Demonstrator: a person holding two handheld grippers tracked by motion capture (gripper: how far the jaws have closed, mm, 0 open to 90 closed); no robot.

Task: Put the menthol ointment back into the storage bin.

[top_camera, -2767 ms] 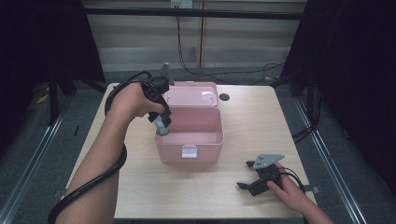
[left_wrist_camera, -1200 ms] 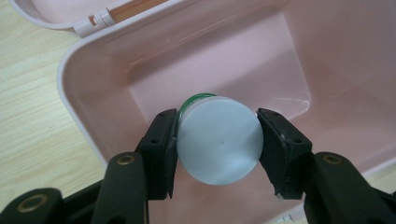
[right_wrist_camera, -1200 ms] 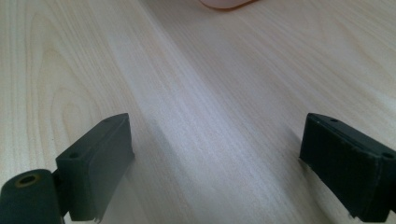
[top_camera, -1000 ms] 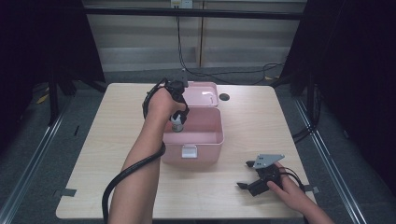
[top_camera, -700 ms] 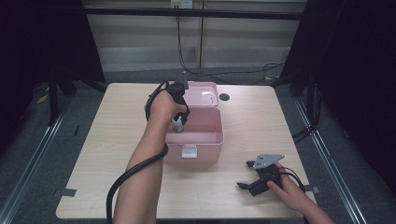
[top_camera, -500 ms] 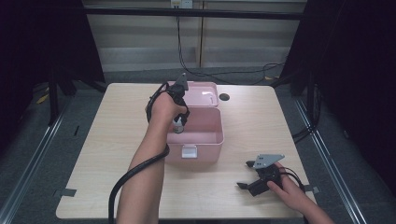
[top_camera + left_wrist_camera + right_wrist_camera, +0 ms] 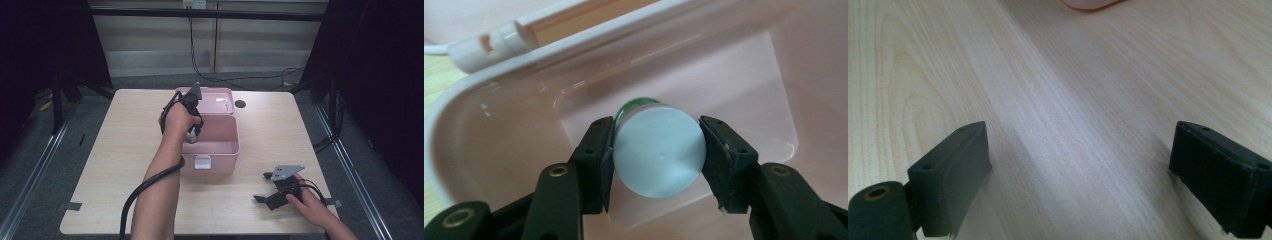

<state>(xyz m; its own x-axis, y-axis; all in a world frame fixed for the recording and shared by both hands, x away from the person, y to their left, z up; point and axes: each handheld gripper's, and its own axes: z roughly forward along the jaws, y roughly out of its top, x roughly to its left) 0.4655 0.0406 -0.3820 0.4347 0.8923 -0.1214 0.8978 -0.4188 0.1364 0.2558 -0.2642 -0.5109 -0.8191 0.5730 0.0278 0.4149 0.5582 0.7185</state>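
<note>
Left gripper [image 7: 656, 150] clamped on a small bottle [image 7: 659, 150], one jaw at each side of its pale round cap; a green rim shows just behind the cap. In the high view the left gripper [image 7: 192, 131] points down into the open pink box [image 7: 227, 150], near its left wall, lid [image 7: 217, 97] folded back behind. Bottle hangs inside the box, above the floor; whether its lower end touches the floor cannot be told.

Right gripper [image 7: 1088, 165] jaws wide apart, nothing between them, bare table [image 7: 1058, 100] beneath. In the high view the right gripper [image 7: 272, 196] rests on the table near the front right, well apart from the box.

Risks, as judged:
- Grip sits on the cap alone, on a curved smooth face. A twist of the hand could let the bottle pivot or slip out between the pads.
- If let go while off the floor, the bottle may drop, tip and roll in the box.
- Box wall is near on the left; drifting that way could knock the bottle or nudge the light box across the table. No second gripper steadies it.

Bottle relative to gripper: dead centre between the jaws, cap facing the camera, body pointing away toward the box floor.
</note>
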